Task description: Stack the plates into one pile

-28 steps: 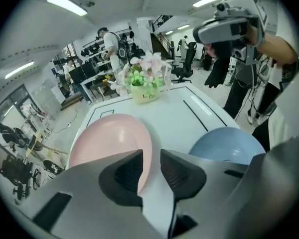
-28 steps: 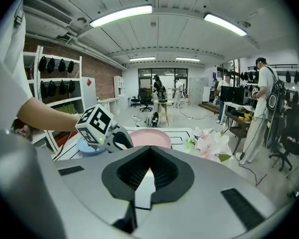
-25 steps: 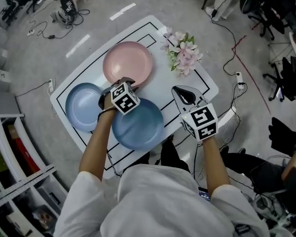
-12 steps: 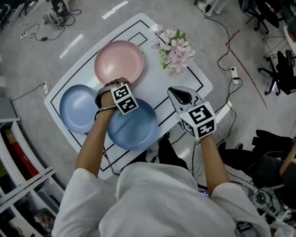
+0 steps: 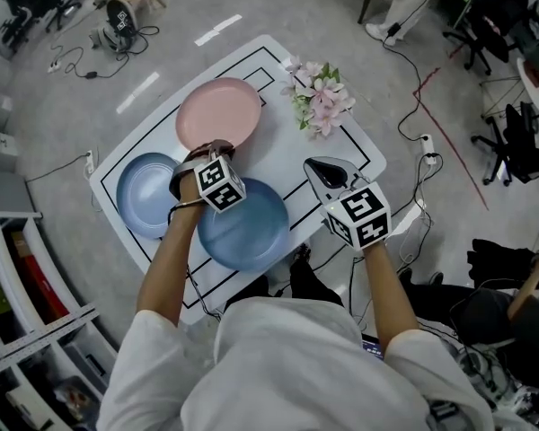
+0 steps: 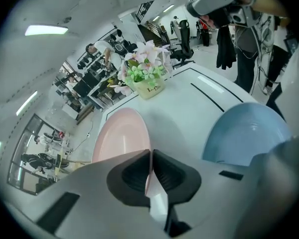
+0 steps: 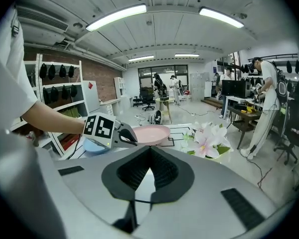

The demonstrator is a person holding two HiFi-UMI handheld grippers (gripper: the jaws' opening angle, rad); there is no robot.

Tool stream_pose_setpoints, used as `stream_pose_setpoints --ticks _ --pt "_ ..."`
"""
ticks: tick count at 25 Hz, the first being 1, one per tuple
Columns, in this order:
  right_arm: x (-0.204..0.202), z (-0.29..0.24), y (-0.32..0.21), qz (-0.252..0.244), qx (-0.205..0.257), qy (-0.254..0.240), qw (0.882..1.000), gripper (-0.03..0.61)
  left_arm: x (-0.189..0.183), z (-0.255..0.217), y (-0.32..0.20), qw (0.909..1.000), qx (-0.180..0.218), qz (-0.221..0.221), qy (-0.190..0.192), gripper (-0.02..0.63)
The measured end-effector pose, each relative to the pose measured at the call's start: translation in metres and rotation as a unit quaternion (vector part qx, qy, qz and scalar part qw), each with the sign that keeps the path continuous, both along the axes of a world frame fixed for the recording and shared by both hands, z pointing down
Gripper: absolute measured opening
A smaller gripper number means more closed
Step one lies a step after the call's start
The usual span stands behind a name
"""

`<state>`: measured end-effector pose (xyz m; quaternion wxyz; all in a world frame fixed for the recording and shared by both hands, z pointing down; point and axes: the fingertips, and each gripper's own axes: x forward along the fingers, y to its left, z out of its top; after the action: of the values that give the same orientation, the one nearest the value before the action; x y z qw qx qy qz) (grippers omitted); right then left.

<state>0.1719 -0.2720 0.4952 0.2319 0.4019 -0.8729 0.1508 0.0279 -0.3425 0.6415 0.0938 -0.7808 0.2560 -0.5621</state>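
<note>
Nearest you, the blue plate (image 5: 247,227) lies on the desk (image 5: 287,155), between your arms. Just right of it your right tongs (image 5: 322,167) hover clenched and empty. The light blue plate (image 5: 145,191) lies to the left. Farther out, your left tongs (image 5: 214,146) are closing on the near rim of the pink plate (image 5: 220,110). The flowers (image 5: 319,97) stand beyond, to its right.

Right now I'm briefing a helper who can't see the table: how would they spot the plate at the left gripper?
On the white table, find the flowers at the far edge; the pink plate is just left of them. It is the only pink one, next to a light blue plate and a darker blue plate, and the left gripper is closing on its near rim.
</note>
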Motion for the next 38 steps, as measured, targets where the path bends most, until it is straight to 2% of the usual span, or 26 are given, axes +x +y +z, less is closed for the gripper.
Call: stream_pose_setpoints --ticks 8,15,20,26,32,38 --pt "-0.023 -0.035 -0.001 -0.030 0.040 -0.006 0.999 0.012 -0.026 -0.055 0.011 0.9981 0.043 -0.040 0.019 0.031" --pt "-0.067 -0.059 0.000 -0.077 0.069 -0.023 0.994 0.012 -0.083 -0.089 0.047 0.9931 0.060 -0.100 0.008 0.032" --pt "-0.110 -0.065 0.005 -0.114 0.081 -0.038 0.989 0.012 -0.134 -0.088 0.093 0.9856 0.063 -0.157 -0.004 0.034" --pt "-0.158 -0.049 0.025 -0.172 0.064 -0.035 0.982 0.012 -0.182 -0.063 0.145 0.9747 0.035 -0.221 -0.008 0.040" --pt "-0.185 -0.027 0.040 -0.199 0.043 -0.024 0.979 0.012 -0.197 -0.030 0.176 0.9729 0.008 -0.231 -0.017 0.043" --pt "-0.191 -0.014 0.044 -0.195 0.028 -0.013 0.980 0.012 -0.191 -0.009 0.178 0.9792 -0.001 -0.201 -0.030 0.043"
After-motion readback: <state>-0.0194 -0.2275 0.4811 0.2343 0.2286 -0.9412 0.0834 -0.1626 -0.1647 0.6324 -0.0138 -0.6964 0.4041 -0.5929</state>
